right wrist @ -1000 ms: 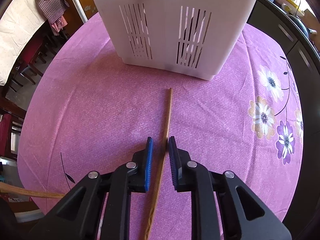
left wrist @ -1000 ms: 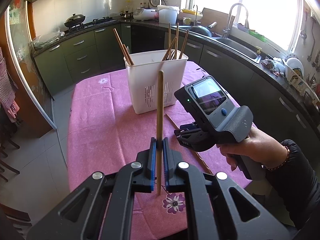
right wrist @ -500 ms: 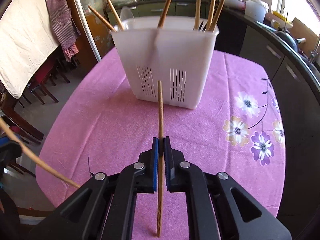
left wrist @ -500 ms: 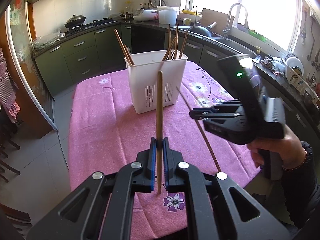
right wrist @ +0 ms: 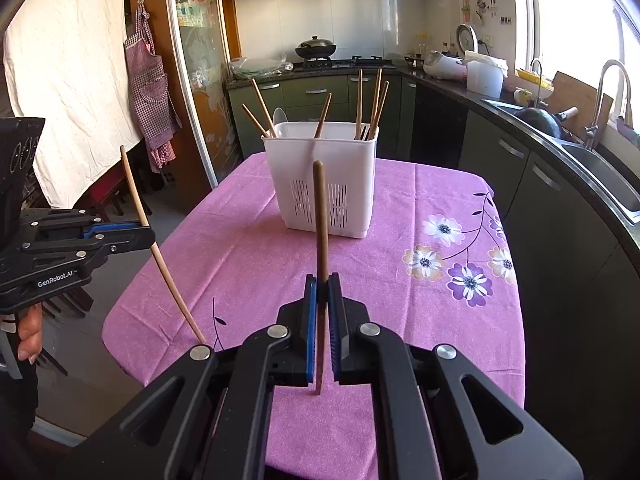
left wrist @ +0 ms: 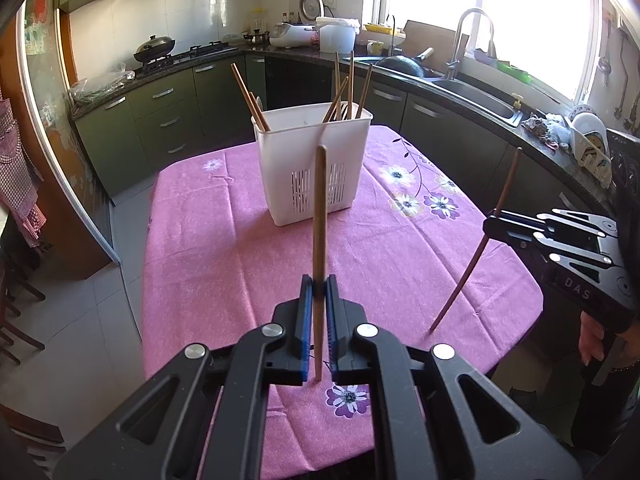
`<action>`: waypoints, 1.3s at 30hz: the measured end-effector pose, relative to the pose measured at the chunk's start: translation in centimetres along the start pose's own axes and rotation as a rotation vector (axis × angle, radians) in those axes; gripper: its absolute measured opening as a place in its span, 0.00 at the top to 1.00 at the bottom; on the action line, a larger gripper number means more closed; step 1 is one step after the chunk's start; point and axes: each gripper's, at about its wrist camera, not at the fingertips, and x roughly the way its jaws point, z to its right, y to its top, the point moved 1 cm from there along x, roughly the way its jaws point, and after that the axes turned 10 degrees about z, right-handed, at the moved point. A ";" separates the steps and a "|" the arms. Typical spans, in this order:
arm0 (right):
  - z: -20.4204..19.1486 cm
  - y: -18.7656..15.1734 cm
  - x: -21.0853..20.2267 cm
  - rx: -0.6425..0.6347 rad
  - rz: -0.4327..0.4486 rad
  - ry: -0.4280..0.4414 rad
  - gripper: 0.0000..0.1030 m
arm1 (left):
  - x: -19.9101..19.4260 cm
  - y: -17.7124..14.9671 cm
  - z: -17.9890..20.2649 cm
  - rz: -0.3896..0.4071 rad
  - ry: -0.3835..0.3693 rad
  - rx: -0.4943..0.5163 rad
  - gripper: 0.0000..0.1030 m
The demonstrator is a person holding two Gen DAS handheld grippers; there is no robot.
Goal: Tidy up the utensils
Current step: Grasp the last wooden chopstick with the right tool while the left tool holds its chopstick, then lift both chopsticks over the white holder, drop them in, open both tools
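Starting at the far left of the right wrist view, the left gripper [right wrist: 146, 236] is sitting with its fingers clamped tight on a pale chopstick [right wrist: 160, 258], pinching it around the middle so both ends are sticking out free. That stick is running on a diagonal, top end leaning toward the upper left, bottom end pointing at the lower middle of the frame.

Moving to the centre, the right gripper [right wrist: 322, 300] is squeezing a darker chopstick [right wrist: 320, 220] between its blue pads, fingers closed down to just the stick's width. Its long axis is standing nearly straight up the frame, with the top aiming right at the white utensil basket [right wrist: 320, 184]. My guess is it's being held mid-shaft and upright so it can drop tip-first into the basket.

The basket is sitting upper middle on the pink flowered worktop [right wrist: 400, 300], well apart from both grippers, with several chopsticks already leaning out of it at different angles. So both sticks are hanging in the air, waiting to go in.
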 end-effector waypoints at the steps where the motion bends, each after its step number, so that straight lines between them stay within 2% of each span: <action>1: 0.0 -0.1 -0.3 0.004 0.004 -0.001 0.94 | 0.0 0.0 0.0 0.000 0.001 0.000 0.94; 10: 0.4 -0.6 -1.1 0.016 0.015 0.005 0.94 | -0.7 0.2 -0.1 0.015 0.016 -0.001 0.94; 16: 0.6 -0.6 -1.1 0.019 0.018 0.011 0.94 | -1.5 1.9 0.1 0.032 0.010 0.002 0.94; 21: 0.4 -0.7 -0.9 0.014 0.016 0.019 0.94 | -2.0 6.0 -0.3 0.054 -0.006 -0.008 0.94; 25: 0.4 -0.6 -0.7 0.012 0.016 0.030 0.94 | -2.7 10.5 -0.9 0.105 -0.018 -0.040 0.94; 32: 0.6 -0.7 -0.4 0.008 0.017 0.041 0.94 | -3.9 19.0 -1.5 0.282 0.031 -0.048 0.94; 36: 0.7 -0.8 -0.4 0.010 0.020 0.047 0.94 | -1.9 22.1 -1.6 0.336 0.070 -0.051 0.94; 39: 0.7 -0.9 -0.5 0.006 0.018 0.054 0.94 | 0.9 23.0 -1.7 0.323 0.089 -0.046 0.94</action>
